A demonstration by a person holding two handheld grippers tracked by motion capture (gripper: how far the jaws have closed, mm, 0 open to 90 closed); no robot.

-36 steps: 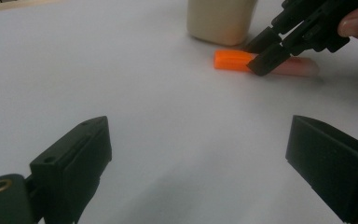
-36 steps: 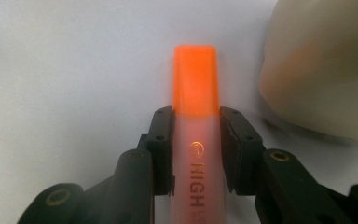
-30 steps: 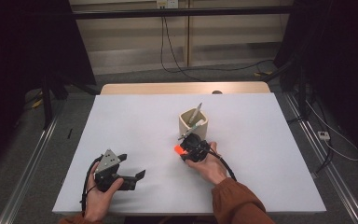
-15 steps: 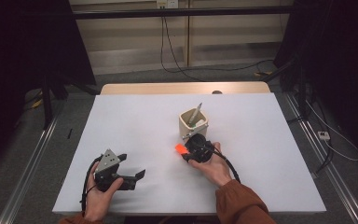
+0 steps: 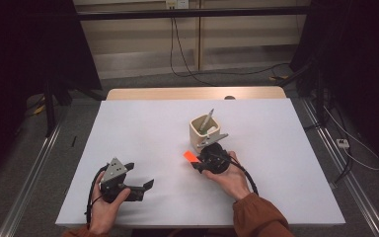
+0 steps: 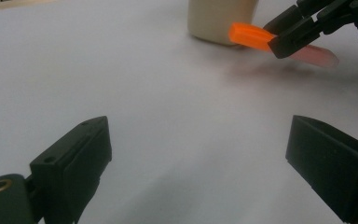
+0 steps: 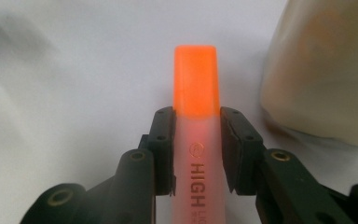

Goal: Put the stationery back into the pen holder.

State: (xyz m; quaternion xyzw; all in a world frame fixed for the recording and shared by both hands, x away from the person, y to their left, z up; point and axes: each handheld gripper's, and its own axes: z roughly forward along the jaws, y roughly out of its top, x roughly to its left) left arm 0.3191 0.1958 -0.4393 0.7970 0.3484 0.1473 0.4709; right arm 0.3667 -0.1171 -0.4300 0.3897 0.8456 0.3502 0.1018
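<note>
Nearest the table's front edge, the left gripper [image 5: 147,186] is held low over the white table top [image 5: 143,128] in the person's left hand [image 5: 103,207], a grey three-cornered plate showing on its upper side. In the left gripper view its two black jaws are seen spread wide apart, with nothing but bare table surface between them.

A little farther in and to the right, the right gripper [image 5: 196,164] is carried in the person's right hand [image 5: 233,178], from which a rust-coloured sleeve [image 5: 259,219] runs back to the bottom edge of the high view. In the right gripper view the jaws are seen pinched on a flat plastic highlighter pen with a translucent pink barrel and a bright orange cap [image 7: 196,135]: the pads are pressed against both sides of the barrel just below the cap, and the cap sticks out beyond the jaw tips. In the left gripper view the highlighter is seen lifted clear of the table and lying nearly level, a faint shadow cast beneath it.

Just beyond the right gripper, a cream-coloured, square-sided ceramic cup [image 5: 197,132] stands upright on the table. The orange cap is seen just beside the cup's lower wall, outside it. A slim grey pen [image 5: 207,118] leans inside the cup, its top rising above the rim.

Beyond the white top, a strip of pale wooden table edge [image 5: 177,93] is seen.
</note>
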